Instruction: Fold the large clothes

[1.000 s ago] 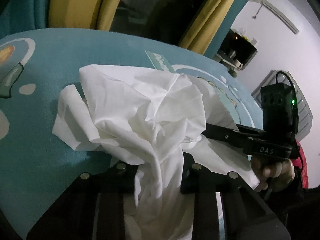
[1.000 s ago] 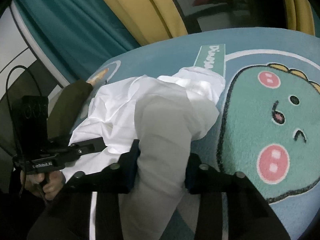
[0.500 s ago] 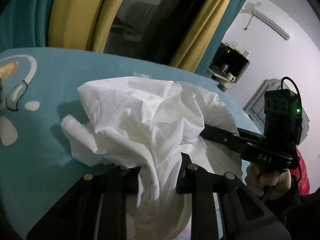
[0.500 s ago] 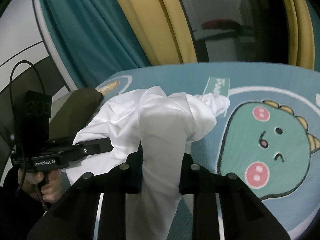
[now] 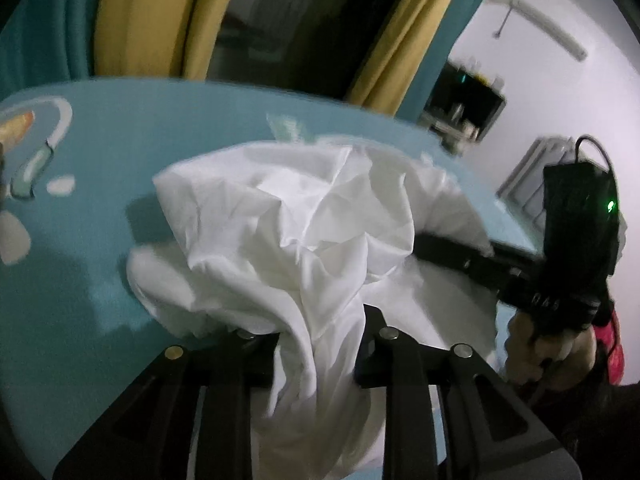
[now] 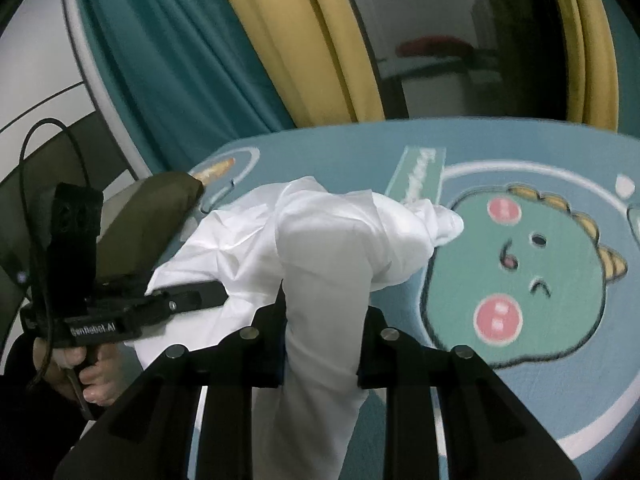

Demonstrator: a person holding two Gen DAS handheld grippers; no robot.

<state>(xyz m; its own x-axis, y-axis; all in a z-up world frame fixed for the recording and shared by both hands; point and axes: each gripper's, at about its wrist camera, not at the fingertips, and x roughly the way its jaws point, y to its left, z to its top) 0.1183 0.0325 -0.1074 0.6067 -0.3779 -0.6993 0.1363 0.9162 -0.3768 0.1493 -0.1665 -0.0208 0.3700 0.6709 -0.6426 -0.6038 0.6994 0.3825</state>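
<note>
Two black two-finger grippers pinch one crumpled white cloth garment [image 5: 304, 240]: the left gripper [image 5: 318, 354] holds a bunched fold, its jaws having just been opening a little around it, and the right gripper [image 6: 322, 344] clamps a thick roll. The garment hangs rumpled, partly lifted, over a blue cartoon-dinosaur mat [image 6: 532, 264]. Bare mat lies open left and right of it; an olive cushion [image 6: 152, 220] sits near the mat's left edge.

One white garment [image 5: 304, 240], two grippers [image 5: 318, 356] [image 6: 322, 350], one olive cushion [image 6: 148, 220].

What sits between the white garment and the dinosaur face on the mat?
Nothing: in the right wrist view the white garment overlaps the dinosaur face edge directly.
</note>
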